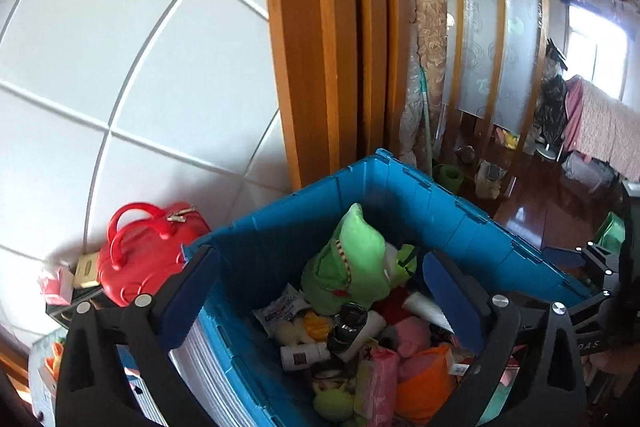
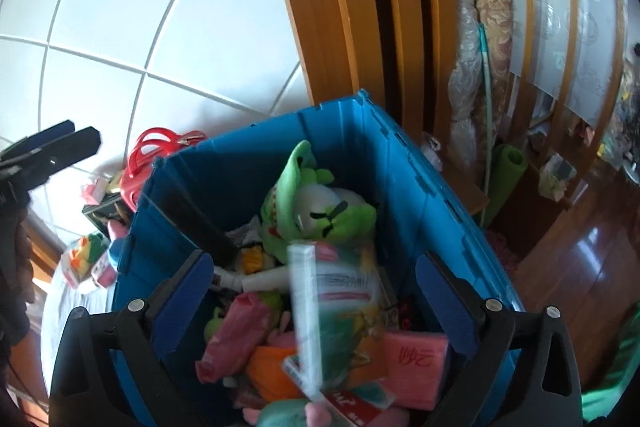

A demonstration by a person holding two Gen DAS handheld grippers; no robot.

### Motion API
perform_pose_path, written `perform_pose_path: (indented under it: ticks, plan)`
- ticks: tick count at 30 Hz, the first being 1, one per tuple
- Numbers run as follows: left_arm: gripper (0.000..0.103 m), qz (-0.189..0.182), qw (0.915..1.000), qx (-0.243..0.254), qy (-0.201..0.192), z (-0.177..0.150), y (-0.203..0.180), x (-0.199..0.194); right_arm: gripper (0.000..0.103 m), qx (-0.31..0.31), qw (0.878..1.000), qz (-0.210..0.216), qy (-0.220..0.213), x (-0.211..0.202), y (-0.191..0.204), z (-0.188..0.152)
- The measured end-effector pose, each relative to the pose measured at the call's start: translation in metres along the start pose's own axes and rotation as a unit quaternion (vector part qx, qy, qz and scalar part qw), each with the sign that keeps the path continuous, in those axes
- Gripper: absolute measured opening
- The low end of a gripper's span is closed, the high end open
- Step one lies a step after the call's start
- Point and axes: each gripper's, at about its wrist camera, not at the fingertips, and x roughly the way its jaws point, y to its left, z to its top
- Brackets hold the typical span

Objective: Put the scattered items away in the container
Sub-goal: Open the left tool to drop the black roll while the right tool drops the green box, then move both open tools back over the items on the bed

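A blue plastic bin stands below both grippers, filled with several items: a green plush, a white bottle, pink and orange bags. My left gripper hangs open over the bin's left corner with nothing between its blue pads. In the right wrist view the bin and the plush show again. My right gripper is open above the pile. A blurred white and green package stands on edge between its jaws, touching neither pad.
A red handbag and small boxes sit outside the bin by the tiled wall. Toys and a pink item lie on a white surface to the left. A wooden door frame and a rolled carpet stand behind the bin.
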Motion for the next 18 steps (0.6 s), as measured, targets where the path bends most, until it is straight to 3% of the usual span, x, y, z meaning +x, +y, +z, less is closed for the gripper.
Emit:
perform_pose_path:
  ticks: [8,14,18]
  plan:
    - [0.103,0.016,0.9996,-0.024,0.003,-0.027,0.025,-0.023,0.103,-0.001,1.000,0.015,0.016,-0.007,0.004,-0.020]
    - [0.103,0.030,0.9987,-0.040,-0.001,-0.051,0.046,-0.052,0.103,-0.017,0.999,0.029,0.006,-0.019,0.032,-0.027]
    - [0.103,0.060,0.9972,-0.044,-0.005,-0.070,0.062,-0.077,0.103,-0.032,0.998,0.045,0.000,-0.026,0.060,-0.031]
